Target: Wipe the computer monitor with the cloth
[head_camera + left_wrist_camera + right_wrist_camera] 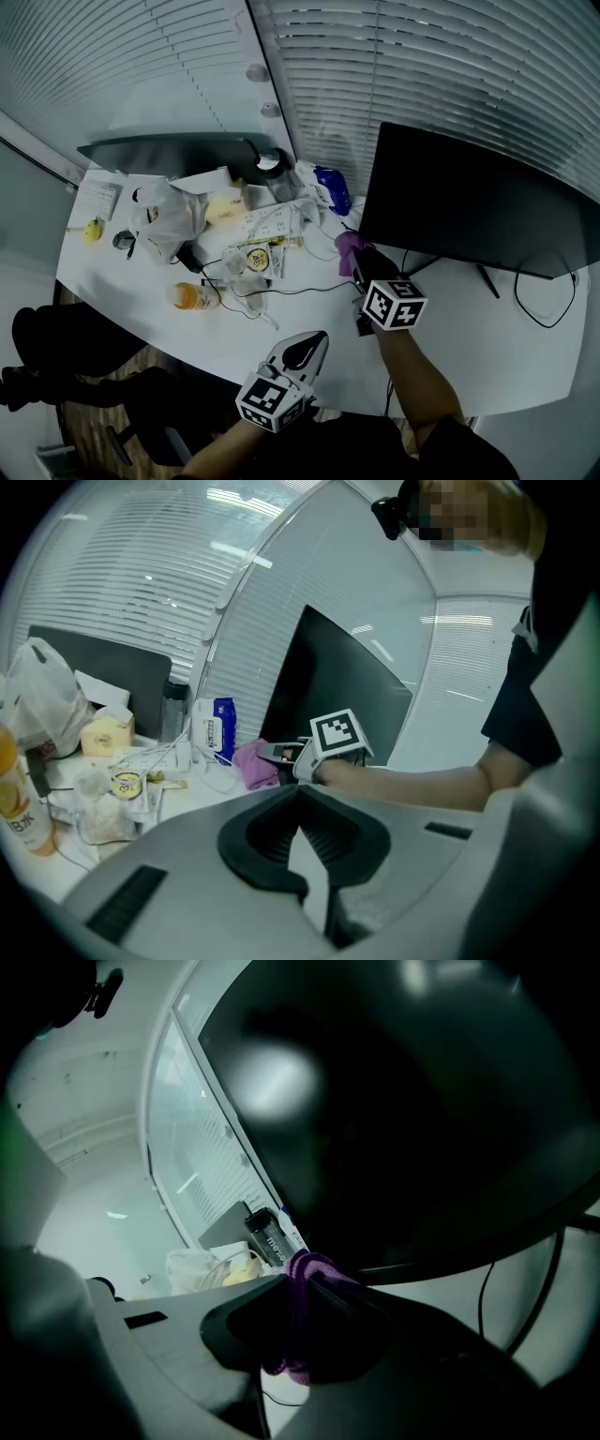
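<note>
The black computer monitor [469,202] stands on the white desk [309,323] at the right. My right gripper [357,269] is shut on a purple cloth [351,245] just off the monitor's lower left corner. In the right gripper view the cloth [296,1267] bunches between the jaws of that gripper [305,1290], and the dark screen [403,1110] fills the space above, close by. My left gripper [315,339] hovers over the desk's front edge, shut on nothing. From the left gripper [298,797] I see the monitor [337,691], the cloth [249,763] and the right gripper [279,754] ahead.
A second monitor [169,150] stands at the back left. Between the two lie a white plastic bag [169,216], an orange bottle [187,296], a power strip [267,223], a blue wipes pack [333,187], a dark flask [272,169] and loose cables [539,300]. Window blinds run behind the desk.
</note>
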A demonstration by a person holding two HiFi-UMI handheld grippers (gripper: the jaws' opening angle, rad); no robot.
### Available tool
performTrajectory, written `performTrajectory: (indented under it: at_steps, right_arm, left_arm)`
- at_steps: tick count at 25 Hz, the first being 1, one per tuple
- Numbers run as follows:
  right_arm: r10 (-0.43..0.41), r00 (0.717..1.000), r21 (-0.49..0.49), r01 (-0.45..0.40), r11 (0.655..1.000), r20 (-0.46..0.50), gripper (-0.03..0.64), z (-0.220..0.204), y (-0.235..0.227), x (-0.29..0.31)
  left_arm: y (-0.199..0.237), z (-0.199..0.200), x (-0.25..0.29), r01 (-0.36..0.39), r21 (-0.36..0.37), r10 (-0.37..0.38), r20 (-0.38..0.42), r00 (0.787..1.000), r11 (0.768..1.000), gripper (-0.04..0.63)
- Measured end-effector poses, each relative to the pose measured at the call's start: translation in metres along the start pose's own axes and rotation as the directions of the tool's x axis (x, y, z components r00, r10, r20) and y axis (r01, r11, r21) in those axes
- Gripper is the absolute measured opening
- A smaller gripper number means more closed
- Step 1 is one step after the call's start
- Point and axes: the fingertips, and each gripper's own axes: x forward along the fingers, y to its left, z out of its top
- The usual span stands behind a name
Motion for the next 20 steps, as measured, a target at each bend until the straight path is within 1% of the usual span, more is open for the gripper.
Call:
performTrajectory:
  at_steps: [8,15,20]
  right_arm:
    - [-0.02,1.0,-0.007,0.02,1.0,0.024,0.077,0.01,0.004,-0.001]
    - [-0.014,0.997,-0.038,0.017,0.999,0.081,0.077,0.037,0.02,-0.013]
    - [-0.008,0.993,-0.05,0.014,0.999,0.119,0.077,0.064,0.034,-0.023]
  left_arm:
    - [0.001,0.002,-0.005,0.023,0.014,-0.023,0.0,1.0,1.0,0.005]
    - [-0.003,0.012,-0.011,0.052,0.041,-0.053,0.029,0.998,0.998,0.005]
    - [-0.006,0.022,-0.016,0.066,0.048,-0.068,0.033,0.997,0.997,0.005]
